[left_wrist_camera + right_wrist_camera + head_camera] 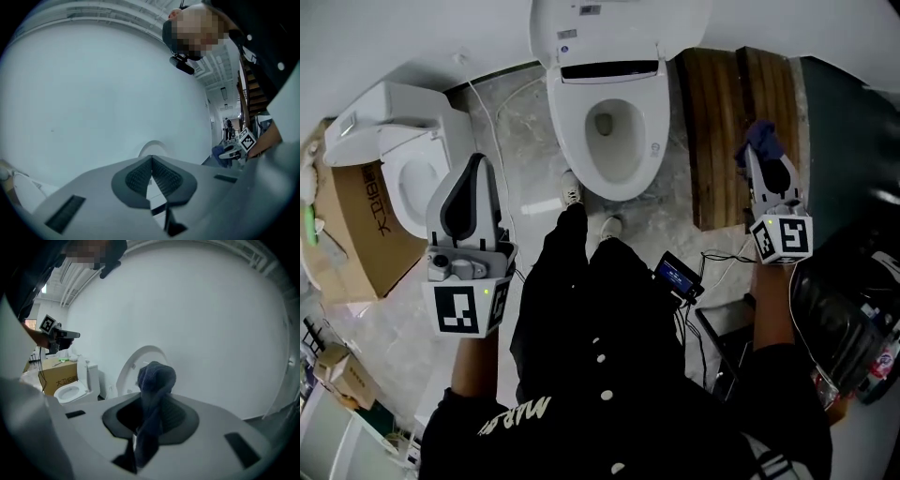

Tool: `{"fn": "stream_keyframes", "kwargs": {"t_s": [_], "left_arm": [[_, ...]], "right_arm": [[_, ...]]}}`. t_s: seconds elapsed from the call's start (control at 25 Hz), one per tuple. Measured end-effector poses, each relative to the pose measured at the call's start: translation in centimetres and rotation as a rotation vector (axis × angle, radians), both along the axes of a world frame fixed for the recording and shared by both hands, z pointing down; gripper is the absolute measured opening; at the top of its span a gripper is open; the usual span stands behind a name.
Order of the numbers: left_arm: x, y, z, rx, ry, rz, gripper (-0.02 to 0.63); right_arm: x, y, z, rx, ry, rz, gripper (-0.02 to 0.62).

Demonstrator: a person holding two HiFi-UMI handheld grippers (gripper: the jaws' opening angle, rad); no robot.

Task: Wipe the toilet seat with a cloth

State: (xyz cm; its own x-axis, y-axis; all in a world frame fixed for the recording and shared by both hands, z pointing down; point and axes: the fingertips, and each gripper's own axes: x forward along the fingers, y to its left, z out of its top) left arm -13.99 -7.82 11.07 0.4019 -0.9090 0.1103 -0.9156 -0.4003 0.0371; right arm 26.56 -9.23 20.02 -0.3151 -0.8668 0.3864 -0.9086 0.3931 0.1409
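The person's dark jacket (609,375) fills the foreground; to its left the left gripper (475,161) points forward, jaws pressed together on nothing, and ahead in the middle the white toilet seat (569,141) lies down with the lid raised. At the right the right gripper (763,155) clamps a dark blue cloth (761,138), bunched above the jaw tips and trailing between them, over the wooden boards (727,131), well apart from the seat. Wiping seems not yet begun: the next move likely calls for carrying the cloth leftward and down onto the seat's rim
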Motion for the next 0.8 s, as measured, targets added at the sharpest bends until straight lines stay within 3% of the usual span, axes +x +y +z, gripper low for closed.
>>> {"fn": "stream_keyframes", "kwargs": {"t_s": [0.2, 0.44, 0.52, 0.8], "left_arm": [[-2.1, 0.9, -5.0, 0.092, -0.007, -0.05, 0.009], [-5.4, 3.3, -9.6, 0.158, 0.015, -0.124, 0.009], [-6.4, 4.3, -10.3, 0.16, 0.022, -0.16, 0.009], [-8.4, 8.3, -12.7, 0.196, 0.017, -0.205, 0.009]], "right_arm": [[2.5, 2.5, -8.2, 0.146, -0.006, 0.084, 0.086], [3.3, 6.3, -16.6, 0.303, -0.166, 0.179, 0.086], [3.2, 7.3, -18.4, 0.352, -0.202, 0.194, 0.086], [3.1, 10.9, -21.5, 0.446, -0.183, 0.217, 0.086]]}}
